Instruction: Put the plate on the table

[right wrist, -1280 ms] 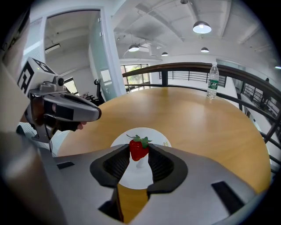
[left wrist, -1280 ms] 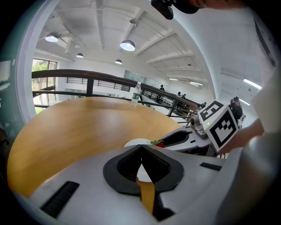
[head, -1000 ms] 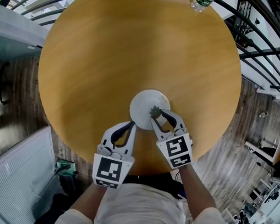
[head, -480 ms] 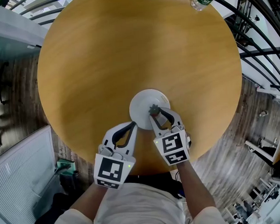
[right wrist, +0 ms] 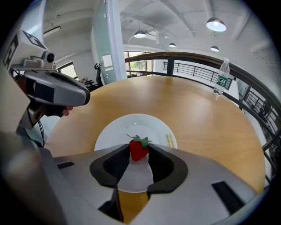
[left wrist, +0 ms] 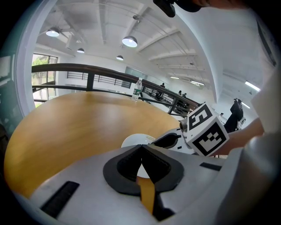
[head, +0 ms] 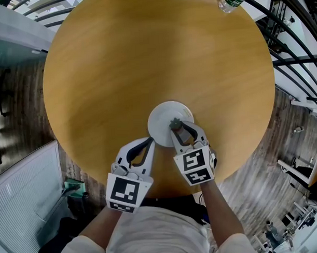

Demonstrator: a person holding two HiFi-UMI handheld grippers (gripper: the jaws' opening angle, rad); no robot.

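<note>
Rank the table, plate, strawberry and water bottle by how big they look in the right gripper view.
1. table, by far the largest.
2. plate.
3. strawberry and water bottle: they look about alike. The strawberry is right at the camera and the bottle is at the far rim, so I won't rank them.

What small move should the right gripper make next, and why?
Probably ease the right gripper down a little. Its jaws are closed on the strawberry, held over the middle of the white plate, which lies on the table. Whether the strawberry touches the plate yet cannot be told.
</note>
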